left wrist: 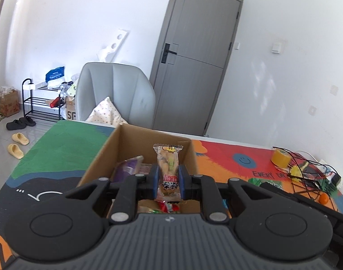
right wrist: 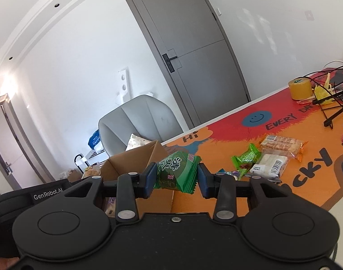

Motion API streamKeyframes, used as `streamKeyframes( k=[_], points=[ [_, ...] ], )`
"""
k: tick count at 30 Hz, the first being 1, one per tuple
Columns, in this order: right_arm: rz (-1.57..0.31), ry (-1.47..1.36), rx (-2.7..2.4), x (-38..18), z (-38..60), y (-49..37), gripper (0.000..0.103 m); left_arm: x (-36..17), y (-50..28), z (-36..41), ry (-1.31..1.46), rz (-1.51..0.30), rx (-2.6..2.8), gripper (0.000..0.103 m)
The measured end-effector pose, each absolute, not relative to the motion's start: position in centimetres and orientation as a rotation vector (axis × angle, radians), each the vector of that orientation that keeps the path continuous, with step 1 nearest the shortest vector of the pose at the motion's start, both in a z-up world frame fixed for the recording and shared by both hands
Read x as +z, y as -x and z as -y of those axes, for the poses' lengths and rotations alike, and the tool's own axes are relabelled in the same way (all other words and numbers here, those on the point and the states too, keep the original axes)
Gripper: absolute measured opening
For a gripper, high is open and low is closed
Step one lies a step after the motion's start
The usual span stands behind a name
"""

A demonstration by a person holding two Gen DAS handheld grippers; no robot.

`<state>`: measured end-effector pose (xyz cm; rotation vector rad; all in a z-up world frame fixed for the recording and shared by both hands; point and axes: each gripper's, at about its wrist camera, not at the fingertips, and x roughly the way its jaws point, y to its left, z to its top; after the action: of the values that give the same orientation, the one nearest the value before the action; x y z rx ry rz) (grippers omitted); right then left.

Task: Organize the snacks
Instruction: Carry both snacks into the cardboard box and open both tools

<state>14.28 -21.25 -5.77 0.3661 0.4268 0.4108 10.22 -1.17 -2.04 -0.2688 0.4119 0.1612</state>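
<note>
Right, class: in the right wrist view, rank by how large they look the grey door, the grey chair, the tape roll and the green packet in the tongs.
1. Grey door
2. Grey chair
3. Green packet, though nearness to the camera enlarges it
4. Tape roll

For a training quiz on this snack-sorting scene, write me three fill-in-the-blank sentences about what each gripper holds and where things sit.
1. The left gripper is shut on a tan snack packet held over the open ____ box.
2. The right gripper is shut on a ____ foil snack packet.
3. The yellow roll of tape stands on the ____ end of the colourful table mat.

Missing words: cardboard; green; red
</note>
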Motion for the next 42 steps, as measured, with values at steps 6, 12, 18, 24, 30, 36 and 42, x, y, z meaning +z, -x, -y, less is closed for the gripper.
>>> streamKeyframes(
  k=[6, 12, 18, 24, 30, 36, 42],
  points=[
    [-0.429, -0.348, 0.434, -5.5, 19.7, -15.0, 0.04, -2.6, -10.9, -1.4, 0.304, -0.418, 0.209, 0.017],
    [-0.431, -0.345, 0.469, -4.9, 18.1, -15.9, 0.04, -2.9, -11.9, -3.4, 0.328, -0.43, 0.24, 0.017],
    [-0.436, -0.336, 0.496, -4.6, 16.6, -17.1, 0.04, -3.2, -13.0, -4.0, 0.343, -0.458, 0.222, 0.017],
    [-0.454, -0.328, 0.501, -4.7, 15.7, -18.0, 0.04, -3.3, -13.6, -3.9, 0.352, -0.468, 0.15, 0.025],
    [-0.474, -0.314, 0.507, -4.9, 14.8, -18.8, 0.04, -3.6, -13.7, -5.1, 0.368, -0.482, 0.205, 0.03],
    [-0.486, -0.307, 0.514, -4.8, 13.9, -19.5, 0.04, -3.4, -13.2, -6.6, 0.387, -0.472, 0.245, 0.03],
    [-0.494, -0.27, 0.545, -4.8, 11.7, -19.9, 0.046, -3.2, -12.6, -7.9, 0.397, -0.464, 0.28, 0.042]
  ],
)
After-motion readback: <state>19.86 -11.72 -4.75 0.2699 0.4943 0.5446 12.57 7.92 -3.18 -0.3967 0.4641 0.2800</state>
